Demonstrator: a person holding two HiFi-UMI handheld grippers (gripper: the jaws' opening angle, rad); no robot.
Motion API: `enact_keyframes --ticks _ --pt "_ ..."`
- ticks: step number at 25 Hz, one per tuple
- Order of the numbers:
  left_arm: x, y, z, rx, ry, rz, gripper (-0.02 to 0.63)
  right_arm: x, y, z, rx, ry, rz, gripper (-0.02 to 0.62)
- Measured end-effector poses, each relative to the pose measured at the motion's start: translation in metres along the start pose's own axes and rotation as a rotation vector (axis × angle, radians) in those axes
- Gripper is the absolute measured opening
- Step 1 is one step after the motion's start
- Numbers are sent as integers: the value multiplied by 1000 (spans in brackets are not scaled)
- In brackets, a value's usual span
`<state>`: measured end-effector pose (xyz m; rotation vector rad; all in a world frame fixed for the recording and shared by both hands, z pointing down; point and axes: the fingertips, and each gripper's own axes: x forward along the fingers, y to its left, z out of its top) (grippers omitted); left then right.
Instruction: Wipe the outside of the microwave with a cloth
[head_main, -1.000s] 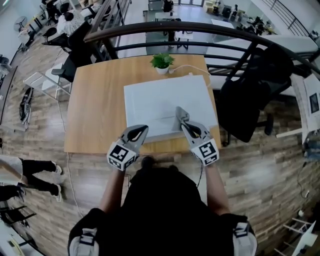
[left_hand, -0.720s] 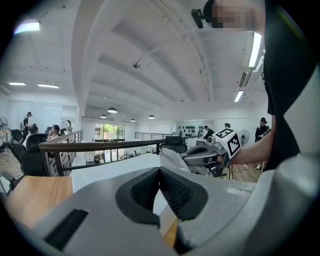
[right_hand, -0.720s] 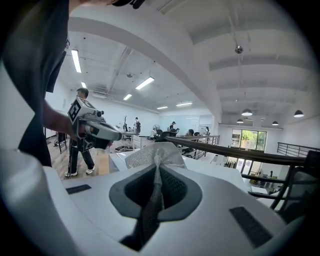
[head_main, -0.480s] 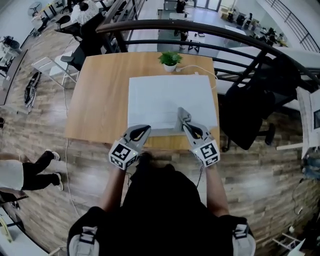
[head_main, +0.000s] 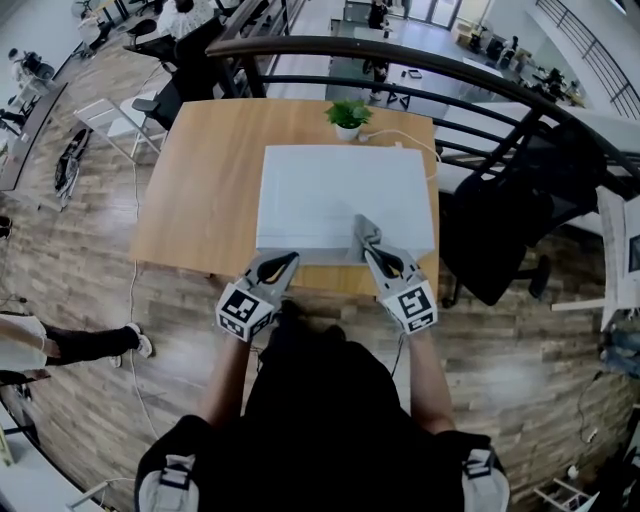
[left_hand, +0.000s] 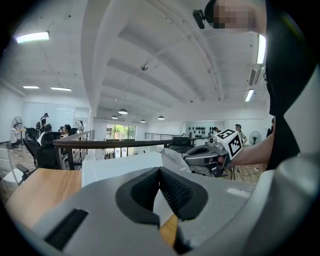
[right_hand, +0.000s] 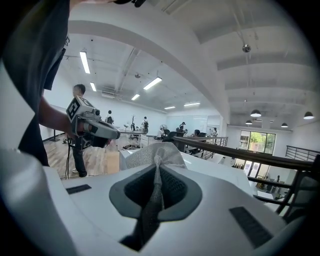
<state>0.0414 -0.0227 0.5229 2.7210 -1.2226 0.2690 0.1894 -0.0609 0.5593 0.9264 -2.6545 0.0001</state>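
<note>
The white microwave (head_main: 340, 195) stands on the wooden table (head_main: 200, 190), seen from above in the head view. My right gripper (head_main: 368, 240) is shut on a grey cloth (head_main: 366, 230), which rests at the front right of the microwave's top. In the right gripper view the cloth (right_hand: 155, 155) bunches out past the closed jaws. My left gripper (head_main: 283, 262) is shut with nothing in it and hovers at the table's front edge, near the microwave's front left corner. In the left gripper view the microwave (left_hand: 120, 167) lies just ahead, with the right gripper (left_hand: 210, 157) beside it.
A small potted plant (head_main: 347, 118) stands behind the microwave, with a white cable (head_main: 400, 140) running from it. A dark curved railing (head_main: 400, 60) crosses behind the table. A black office chair (head_main: 510, 220) sits to the right. People work at desks in the far background.
The head camera has shifted, so the table sits a little higher and more to the right. Both grippers keep their places relative to the microwave, the right one still holding the cloth.
</note>
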Motion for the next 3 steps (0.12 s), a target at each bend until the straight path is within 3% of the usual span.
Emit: enact_keyframes --ticks 3 --pt "-2 -2 4 4 -10 12 2 -1 2 3 -1 -11 5 11"
